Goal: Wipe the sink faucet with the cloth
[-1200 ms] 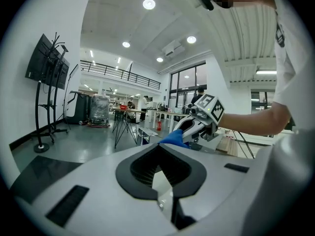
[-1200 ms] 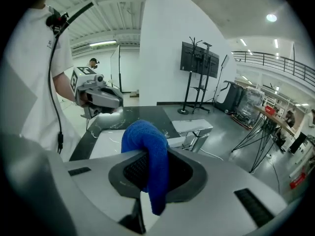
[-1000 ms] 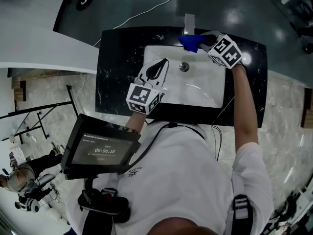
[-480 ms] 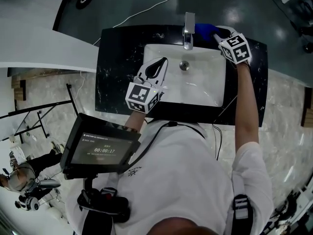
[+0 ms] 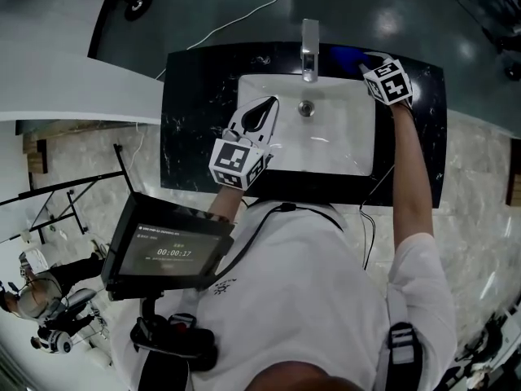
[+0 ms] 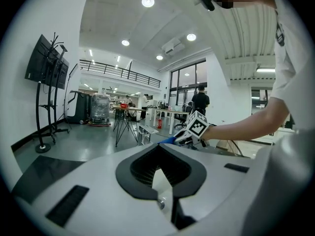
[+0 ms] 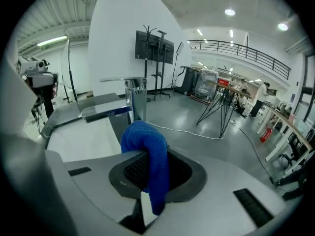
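Observation:
The chrome faucet [image 5: 309, 49] stands at the back rim of the white sink [image 5: 326, 149], set in a black stone counter [image 5: 195, 112]. My right gripper [image 5: 364, 59] is just right of the faucet, over the back of the counter, shut on a blue cloth [image 5: 345, 54]. In the right gripper view the cloth [image 7: 149, 149] drapes over the jaws, and the faucet [image 7: 136, 100] rises a little ahead to the left. My left gripper [image 5: 273, 103] hovers over the sink's left rim, its tips together with nothing held.
A drain [image 5: 306, 109] sits in the basin below the spout. A screen [image 5: 169, 249] hangs at the person's chest. A white cable [image 5: 260, 10] runs across the floor behind the counter. A white wall [image 5: 73, 84] borders the left.
My right gripper with the cloth slid from in front of the faucet spout to its right and farther back, uncovering the faucet. The left gripper stayed put.

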A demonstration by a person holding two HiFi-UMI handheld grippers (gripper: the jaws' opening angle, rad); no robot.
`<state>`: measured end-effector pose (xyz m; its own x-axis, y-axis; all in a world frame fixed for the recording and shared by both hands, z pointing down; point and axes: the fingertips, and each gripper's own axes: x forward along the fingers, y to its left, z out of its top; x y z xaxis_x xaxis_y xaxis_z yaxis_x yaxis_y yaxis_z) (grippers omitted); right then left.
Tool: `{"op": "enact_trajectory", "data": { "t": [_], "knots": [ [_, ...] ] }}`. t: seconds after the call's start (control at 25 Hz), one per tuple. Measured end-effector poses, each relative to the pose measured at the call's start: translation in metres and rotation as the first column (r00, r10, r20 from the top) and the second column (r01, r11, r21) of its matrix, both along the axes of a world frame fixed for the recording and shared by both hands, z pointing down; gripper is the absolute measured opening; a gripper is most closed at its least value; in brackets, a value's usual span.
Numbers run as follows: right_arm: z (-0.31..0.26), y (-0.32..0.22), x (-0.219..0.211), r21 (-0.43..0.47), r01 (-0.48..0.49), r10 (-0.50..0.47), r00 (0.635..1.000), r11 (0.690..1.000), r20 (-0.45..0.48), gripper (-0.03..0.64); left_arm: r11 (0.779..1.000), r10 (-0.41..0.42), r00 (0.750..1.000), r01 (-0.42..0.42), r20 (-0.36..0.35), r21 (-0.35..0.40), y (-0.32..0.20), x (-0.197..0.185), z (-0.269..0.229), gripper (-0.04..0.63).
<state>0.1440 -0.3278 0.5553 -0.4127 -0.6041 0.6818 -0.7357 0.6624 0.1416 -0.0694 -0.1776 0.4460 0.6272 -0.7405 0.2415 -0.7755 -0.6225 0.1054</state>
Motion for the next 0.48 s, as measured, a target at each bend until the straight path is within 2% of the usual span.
{"op": "enact_trajectory", "data": {
  "t": [0.16,0.28,0.36,0.48],
  "knots": [
    [0.025,-0.012,-0.025,-0.021,0.021,-0.022,0.997,1.0,-0.076,0.054,1.0,-0.016,1.0,0.016,0.001,0.001,-0.001,-0.004,0.0,0.002],
    [0.035,-0.016,-0.046,-0.026,0.043,-0.046,0.994,0.999,-0.099,0.054,1.0,-0.023,1.0,0.023,0.003,-0.001,0.0,-0.006,0.001,0.002],
    [0.035,-0.017,-0.058,-0.023,0.061,-0.063,0.994,0.998,-0.089,0.055,1.0,-0.025,1.0,0.025,0.003,0.0,0.0,-0.006,0.001,0.002],
    [0.021,-0.017,-0.068,0.0,0.07,-0.07,0.997,0.998,-0.012,0.054,1.0,-0.026,1.0,0.026,0.002,-0.001,0.0,-0.007,0.002,0.002]
  ]
}}
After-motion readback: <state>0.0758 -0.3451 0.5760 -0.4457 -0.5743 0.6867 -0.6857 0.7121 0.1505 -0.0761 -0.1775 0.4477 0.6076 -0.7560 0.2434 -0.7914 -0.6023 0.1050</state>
